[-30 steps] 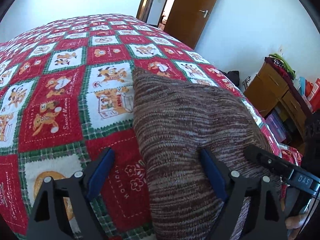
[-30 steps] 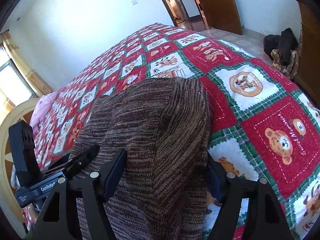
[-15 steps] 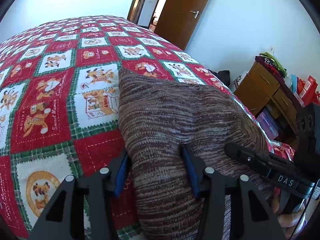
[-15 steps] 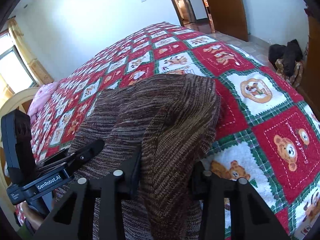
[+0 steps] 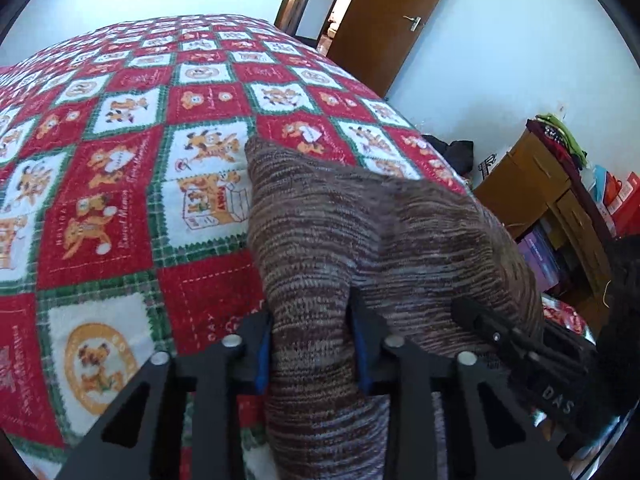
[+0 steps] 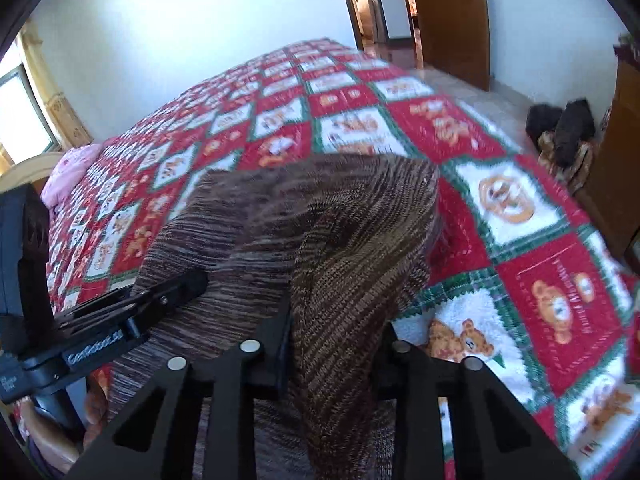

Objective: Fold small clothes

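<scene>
A brown striped knit garment point(image 5: 360, 232) lies on the red, white and green bear-pattern bedspread point(image 5: 120, 184). My left gripper point(image 5: 312, 344) is shut on the garment's near left edge, a bunched fold between its blue pads. My right gripper point(image 6: 332, 336) is shut on the near right edge of the same garment point(image 6: 304, 216), lifting it into a ridge. Each gripper shows in the other's view: the right one at the lower right point(image 5: 520, 344), the left one at the lower left point(image 6: 132, 312). The garment's far end rests on the bedspread point(image 6: 540, 240).
A wooden door point(image 5: 392, 16) and an open doorway stand beyond the bed. A wooden cabinet point(image 5: 540, 188) with clothes and books is on the right. Dark items point(image 6: 560, 128) lie on the floor. A pink pillow point(image 6: 68, 168) is at the bed's far left.
Both grippers went from open around the garment's near edge to shut on it. The near edge has bunched up and risen off the bedspread.
</scene>
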